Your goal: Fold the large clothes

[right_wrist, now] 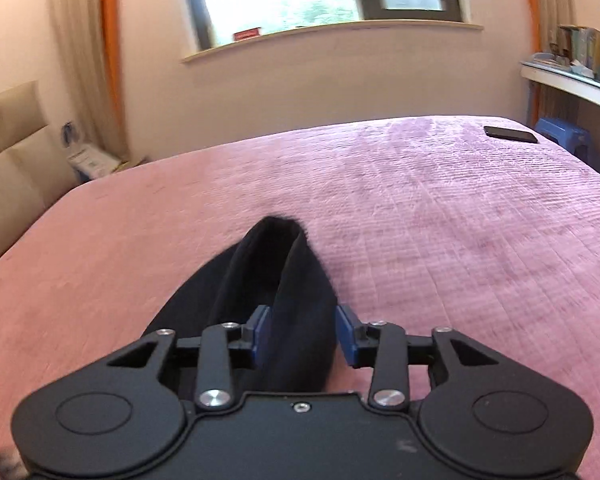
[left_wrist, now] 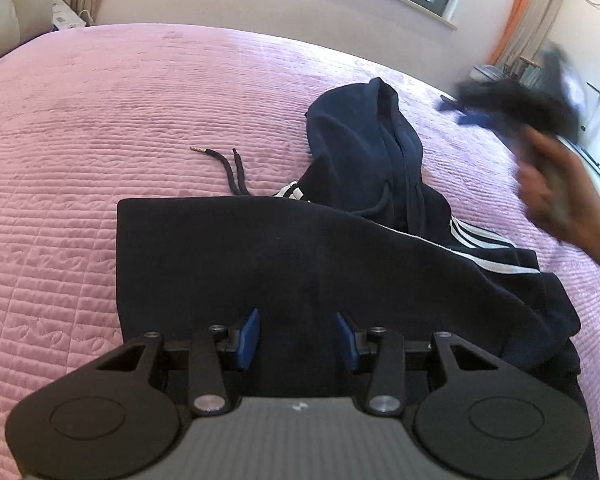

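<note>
A dark navy hoodie [left_wrist: 300, 264] with white stripes lies partly folded on the pink quilted bed [left_wrist: 100, 140]. Its hood [left_wrist: 364, 132] stands bunched at the far side, with drawstrings [left_wrist: 232, 168] lying on the quilt. My left gripper [left_wrist: 298, 336] is open just above the folded near edge of the hoodie. My right gripper [right_wrist: 304, 334] is open, with the hood fabric [right_wrist: 276, 264] lying between its blue pads and beyond them. In the left wrist view the right gripper [left_wrist: 512, 100] shows blurred at the far right, held by a hand.
A black phone [right_wrist: 510, 134] lies near the bed's far right corner. A blue stool [right_wrist: 562, 134] and a shelf with items [right_wrist: 572, 72] stand to the right. A beige headboard [right_wrist: 8, 152] is at the left, a window ahead.
</note>
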Motion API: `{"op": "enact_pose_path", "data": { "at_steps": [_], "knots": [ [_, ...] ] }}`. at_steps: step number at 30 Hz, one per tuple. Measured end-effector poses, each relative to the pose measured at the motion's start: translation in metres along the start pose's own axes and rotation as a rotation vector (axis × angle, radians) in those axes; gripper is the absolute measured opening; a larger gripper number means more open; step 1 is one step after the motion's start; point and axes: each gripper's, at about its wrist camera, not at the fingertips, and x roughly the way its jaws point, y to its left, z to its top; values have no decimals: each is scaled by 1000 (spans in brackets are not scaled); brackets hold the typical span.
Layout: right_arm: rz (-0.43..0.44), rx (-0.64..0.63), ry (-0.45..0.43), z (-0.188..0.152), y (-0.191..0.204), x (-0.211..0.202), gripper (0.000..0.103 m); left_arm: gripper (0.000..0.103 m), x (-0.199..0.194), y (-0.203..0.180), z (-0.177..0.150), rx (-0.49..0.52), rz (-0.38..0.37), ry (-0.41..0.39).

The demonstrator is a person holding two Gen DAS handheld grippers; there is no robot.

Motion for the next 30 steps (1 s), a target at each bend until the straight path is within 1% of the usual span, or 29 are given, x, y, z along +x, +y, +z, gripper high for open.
{"op": "enact_pose_path", "data": {
  "at_steps": [2,3,6,9,11,12,13,14,15,16,19,22,25,28,30],
  "knots": [
    [8,9,21,16,0,37,52,44,0,3,0,2,4,-1],
    [-4,11,31,23,1,54,52,44,-1,6,0,-3,4,-1],
    [-5,46,74,35,-2,97,52,44,0,18,-2,-33,10,2],
    [-4,78,123,37,-2,128,53,45,1,30,-4,-66,4,-1],
    [-19,68,134,39,3,145,52,45,3,34,-5,-77,2,-3],
    [-47,61,135,40,5,152,50,46,4,35,-6,-79,4,-3],
    [-64,65,144,40,7,157,34,46,4,35,-6,-82,4,-3],
    [-54,78,153,40,6,160,26,46,5,35,-7,-85,2,-3],
    [-36,84,156,39,6,160,15,46,6,35,-7,-85,3,-3],
    [-30,77,145,39,7,157,13,46,6,34,-6,-82,6,-4],
    [-11,42,72,36,12,129,11,46,2,30,-4,-73,9,-15],
    [57,27,-2,34,16,80,11,46,-5,27,0,-84,13,-39],
    [124,-37,-75,26,28,18,11,45,-14,18,8,-88,5,-74],
    [194,-114,-137,11,39,-53,11,45,-26,1,22,-67,-1,-136],
    [241,-165,-159,1,45,-96,11,46,-30,-9,33,-73,-43,-166]
  ]
}}
